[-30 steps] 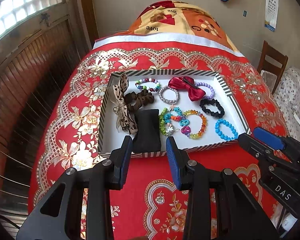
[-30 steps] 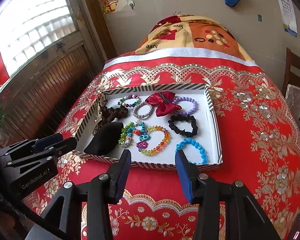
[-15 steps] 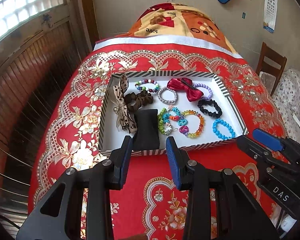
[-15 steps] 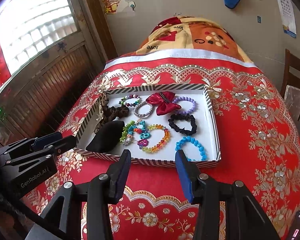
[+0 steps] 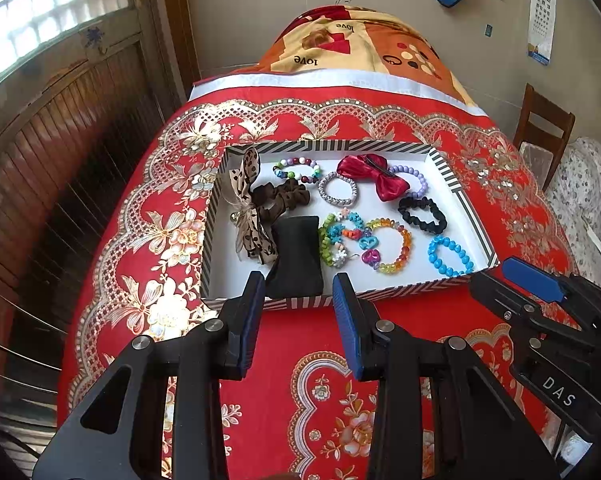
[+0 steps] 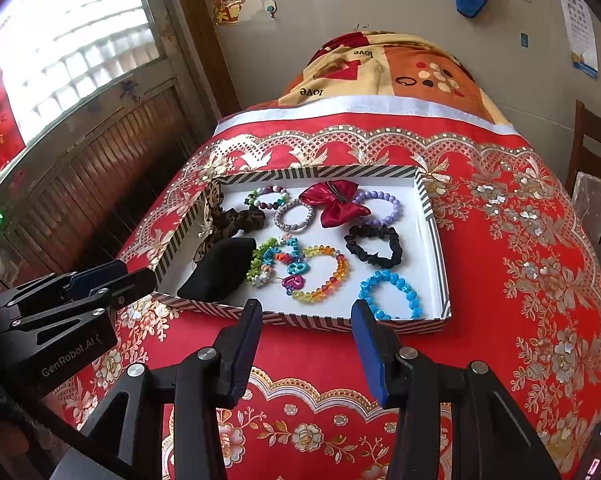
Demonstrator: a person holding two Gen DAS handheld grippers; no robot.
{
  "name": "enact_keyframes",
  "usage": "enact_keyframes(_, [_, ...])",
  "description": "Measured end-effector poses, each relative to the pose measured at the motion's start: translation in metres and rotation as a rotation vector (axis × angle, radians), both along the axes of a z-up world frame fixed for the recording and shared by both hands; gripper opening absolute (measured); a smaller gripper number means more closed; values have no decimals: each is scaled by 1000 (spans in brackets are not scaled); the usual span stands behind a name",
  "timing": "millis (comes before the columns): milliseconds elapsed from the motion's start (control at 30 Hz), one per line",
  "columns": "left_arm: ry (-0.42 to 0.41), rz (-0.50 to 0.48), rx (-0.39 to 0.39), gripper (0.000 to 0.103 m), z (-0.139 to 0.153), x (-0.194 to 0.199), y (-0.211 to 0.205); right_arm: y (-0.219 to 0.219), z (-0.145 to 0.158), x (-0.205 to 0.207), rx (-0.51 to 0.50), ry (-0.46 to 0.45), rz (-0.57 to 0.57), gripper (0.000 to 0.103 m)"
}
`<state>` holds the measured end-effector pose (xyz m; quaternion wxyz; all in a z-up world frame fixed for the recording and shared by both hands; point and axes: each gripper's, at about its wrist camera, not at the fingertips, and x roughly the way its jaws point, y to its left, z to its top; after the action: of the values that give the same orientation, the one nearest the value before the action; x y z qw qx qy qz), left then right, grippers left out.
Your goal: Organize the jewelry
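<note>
Left gripper (image 5: 298,292) hangs at lower centre of its own view, jaws parted and holding nothing, short of the near rim of the striped tray (image 5: 452,168). Tray sits at frame centre on the red floral bedspread (image 5: 148,240).

Contents, left to right in the left wrist view:
- leopard-print ribbon bow (image 5: 249,216) against the left wall
- brown scrunchie (image 5: 280,197) just beside it
- black velvet pouch (image 5: 296,258) at the near edge, centre-left
- multicolour bead bracelet (image 5: 296,171) toward the far wall
- silver bracelet (image 5: 337,189)
- tangle of charm bracelets (image 5: 340,240), touching the rainbow bead bracelet (image 5: 392,246)
- red satin bow (image 5: 374,178), overlapping the purple bead bracelet (image 5: 414,179)
- black scrunchie (image 5: 422,215)
- blue bead bracelet (image 5: 450,257) at the near right corner

Right gripper (image 6: 306,312) hangs at lower centre of the right wrist view, jaws likewise spread and empty, just before the tray's near rim by the blue bead bracelet. Wooden chair (image 5: 544,128) stands at the right edge.
</note>
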<state>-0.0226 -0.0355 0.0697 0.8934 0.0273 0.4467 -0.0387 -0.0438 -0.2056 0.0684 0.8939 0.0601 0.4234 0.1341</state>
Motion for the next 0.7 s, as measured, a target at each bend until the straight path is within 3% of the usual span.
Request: enact_keyframes(700, [1,-1,0,34,-1,0,-1,1,0,0,2,1,-1,44])
